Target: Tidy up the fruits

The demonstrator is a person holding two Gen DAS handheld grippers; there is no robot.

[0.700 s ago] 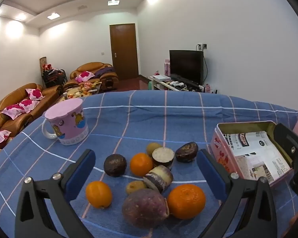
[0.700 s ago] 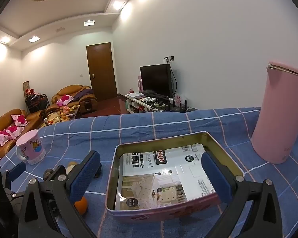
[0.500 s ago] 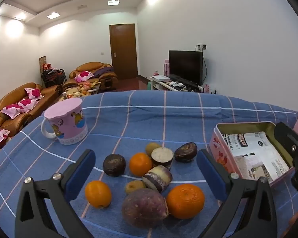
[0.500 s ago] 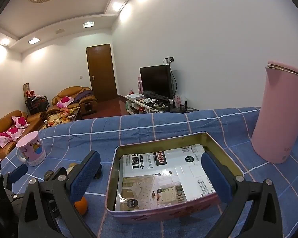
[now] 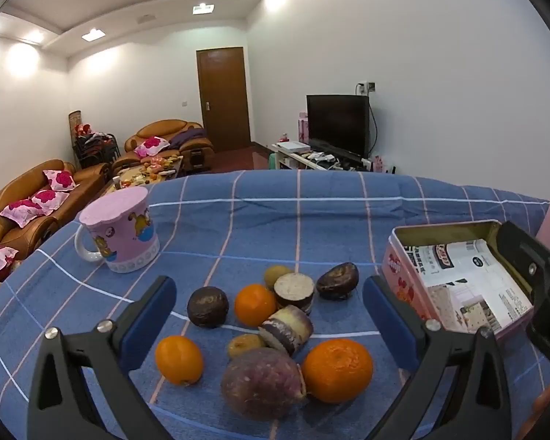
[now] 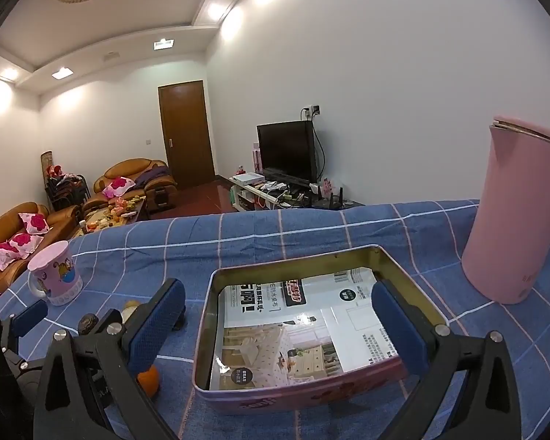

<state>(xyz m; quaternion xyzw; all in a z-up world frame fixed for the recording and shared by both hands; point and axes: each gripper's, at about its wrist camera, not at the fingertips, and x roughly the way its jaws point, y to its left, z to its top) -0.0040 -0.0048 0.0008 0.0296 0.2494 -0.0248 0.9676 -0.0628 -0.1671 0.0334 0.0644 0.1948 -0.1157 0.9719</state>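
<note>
A cluster of fruit lies on the blue checked cloth in the left wrist view: a large orange [image 5: 336, 369], a small orange [image 5: 179, 359], a middle orange [image 5: 255, 304], a big purple fruit [image 5: 263, 383], a dark round fruit [image 5: 208, 306] and cut purple pieces [image 5: 294, 289]. My left gripper [image 5: 267, 315] is open and empty, just above the cluster. A pink tin [image 6: 313, 324] lined with printed paper sits to the right and also shows in the left wrist view [image 5: 454, 275]. My right gripper [image 6: 278, 324] is open and empty over the tin.
A pink cartoon mug [image 5: 123, 229] stands at the back left of the cloth. A tall pink kettle [image 6: 517, 212] stands right of the tin. The cloth's far edge drops off toward a living room with sofas and a television.
Both grippers have shifted very slightly; the view has barely changed. Nothing was taken hold of or let go.
</note>
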